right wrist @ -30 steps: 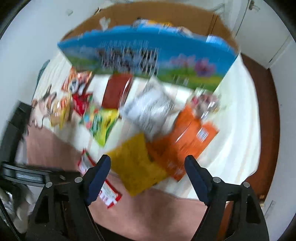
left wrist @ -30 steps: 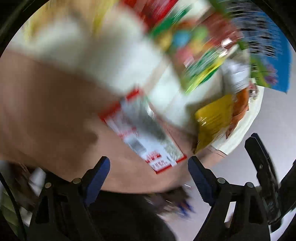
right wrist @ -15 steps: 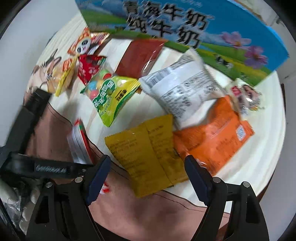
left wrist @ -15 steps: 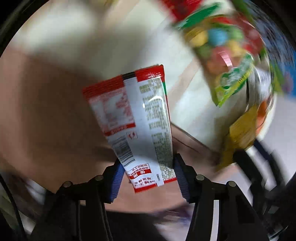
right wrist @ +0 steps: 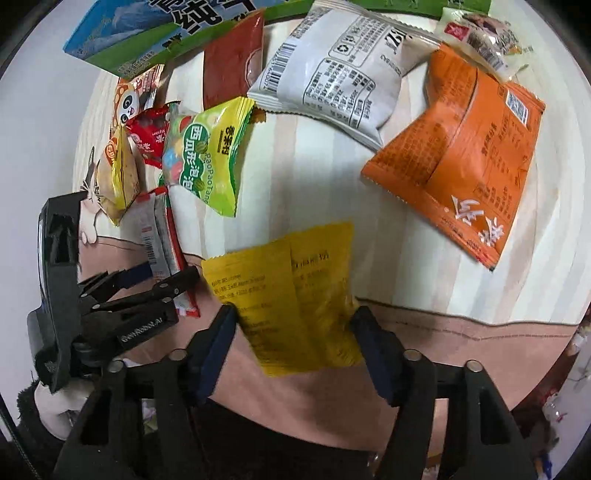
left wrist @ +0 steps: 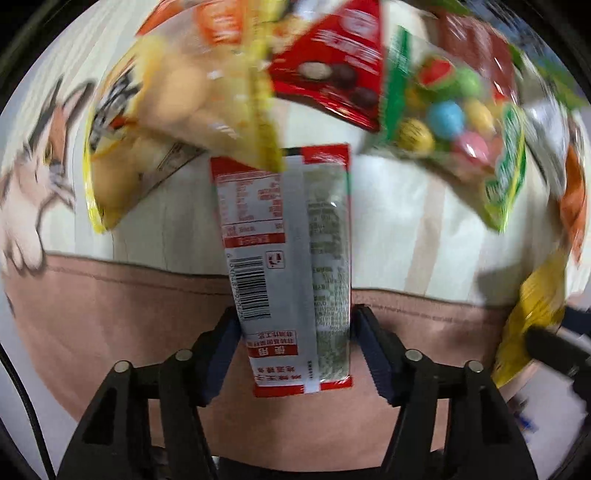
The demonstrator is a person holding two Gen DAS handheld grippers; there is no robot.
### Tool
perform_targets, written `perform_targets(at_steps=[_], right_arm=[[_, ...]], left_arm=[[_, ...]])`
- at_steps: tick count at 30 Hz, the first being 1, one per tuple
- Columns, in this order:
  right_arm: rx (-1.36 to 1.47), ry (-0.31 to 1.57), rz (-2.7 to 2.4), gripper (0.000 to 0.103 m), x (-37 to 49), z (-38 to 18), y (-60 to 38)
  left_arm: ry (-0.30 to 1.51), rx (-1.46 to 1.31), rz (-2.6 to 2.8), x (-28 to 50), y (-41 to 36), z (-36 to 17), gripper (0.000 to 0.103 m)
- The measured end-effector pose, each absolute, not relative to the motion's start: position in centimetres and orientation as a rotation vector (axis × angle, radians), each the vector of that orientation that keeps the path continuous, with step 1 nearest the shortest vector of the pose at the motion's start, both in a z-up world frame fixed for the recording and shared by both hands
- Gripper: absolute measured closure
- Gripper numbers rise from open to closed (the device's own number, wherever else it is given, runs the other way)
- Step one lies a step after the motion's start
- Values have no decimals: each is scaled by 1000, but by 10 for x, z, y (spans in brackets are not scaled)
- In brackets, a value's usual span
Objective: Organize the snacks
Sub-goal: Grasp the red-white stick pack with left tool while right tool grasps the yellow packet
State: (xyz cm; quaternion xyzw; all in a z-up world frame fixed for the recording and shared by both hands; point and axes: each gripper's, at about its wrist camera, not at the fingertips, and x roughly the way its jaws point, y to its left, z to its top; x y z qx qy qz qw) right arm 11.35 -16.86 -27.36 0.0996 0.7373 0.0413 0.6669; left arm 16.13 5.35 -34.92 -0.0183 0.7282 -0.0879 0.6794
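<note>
Left gripper [left wrist: 295,332]: points down at the table; jaws opening, a red-and-silver sachet [left wrist: 291,266] lying lengthwise between them. The blue pads sit at the sachet's two long edges; whether they still press on it cannot be told. The sachet lies barcode side up, across the seam where the cream striped cloth [left wrist: 406,206] meets the pink border [left wrist: 110,314]. Its far end is tucked under a yellow biscuit pack [left wrist: 177,110].

Beyond the sachet, in the left view: a red chocolate-ball packet [left wrist: 332,70] and a green candy packet [left wrist: 454,122] with coloured balls, both blurred.

Right gripper [right wrist: 293,332]: points steeply down; jaws stand moderately wide, one on each side of the near end of a yellow packet [right wrist: 291,291]. The pads are at the packet's edges; a firm grip cannot be confirmed. The packet lies flat, printed back up, straddling the same seam.

Beside it, at left in the right view: the left gripper and its sachet, well apart from the yellow packet.

Farther out: an orange packet [right wrist: 461,155] at right, a white packet [right wrist: 332,85] behind it, a dark red pouch [right wrist: 232,55], a small panda packet [right wrist: 129,103], and a blue-and-green carton [right wrist: 147,33] at the far edge.
</note>
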Motion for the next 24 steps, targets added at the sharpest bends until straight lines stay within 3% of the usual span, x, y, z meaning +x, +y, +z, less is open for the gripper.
perform_targets(at_steps=[5, 7, 12, 18, 24], right_arm=[[7, 1615, 75, 27, 107, -279, -147], [15, 1605, 49, 35, 103, -278, -149], [161, 1583, -59, 39, 88, -264, -175], [347, 1617, -124, 32, 73, -279, -202], [274, 1629, -127, 26, 69, -290, -184]], left_arm=[[1597, -52, -197, 159, 55, -347, 42], [1575, 21, -239, 156, 38, -341, 50], [1543, 110, -320, 143, 14, -335, 51], [1565, 99, -306, 123, 26, -344, 47], [1570, 110, -294, 159, 16, -333, 46]])
